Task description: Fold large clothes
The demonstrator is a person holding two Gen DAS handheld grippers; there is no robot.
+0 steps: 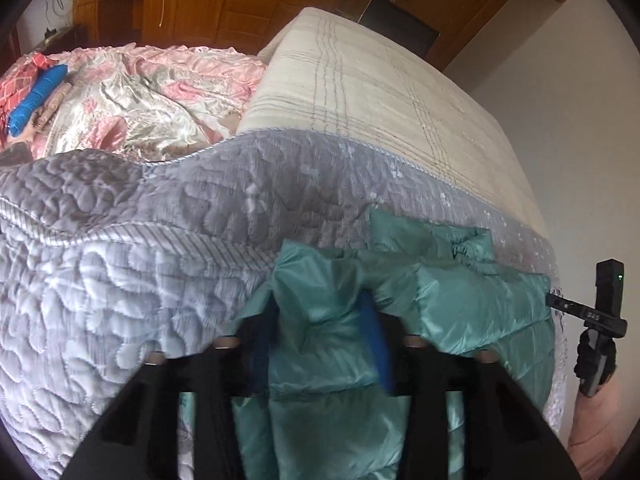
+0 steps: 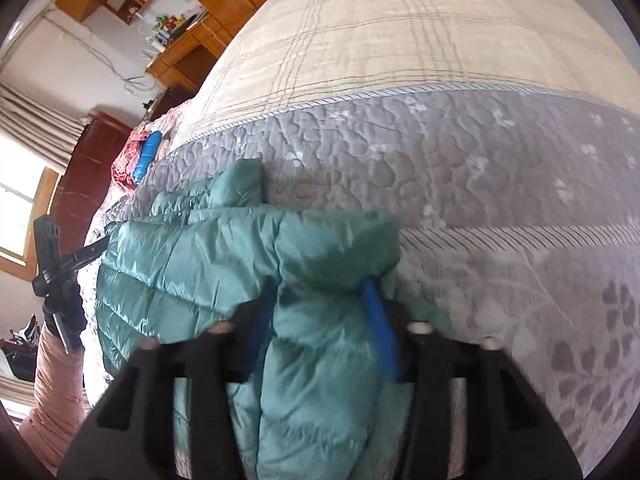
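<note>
A teal puffer jacket (image 1: 460,300) lies bunched on the grey quilted bedspread (image 1: 140,280) at the near edge of the bed. My left gripper (image 1: 320,320) is shut on a fold of the jacket, its blue pads (image 1: 376,344) pressing the fabric. My right gripper (image 2: 320,312) is shut on another fold of the same jacket (image 2: 180,256), with a blue pad (image 2: 380,332) showing beside the cloth. The right gripper's body (image 1: 600,320) shows at the right edge of the left wrist view; the left one (image 2: 56,264) shows at the left of the right wrist view.
A cream plaid blanket (image 1: 380,92) covers the far part of the bed. A pink satin quilt (image 1: 140,96) and a blue roll (image 1: 36,100) lie at the left. Wooden cabinets (image 1: 200,4) stand behind; a white wall (image 1: 560,80) is at the right.
</note>
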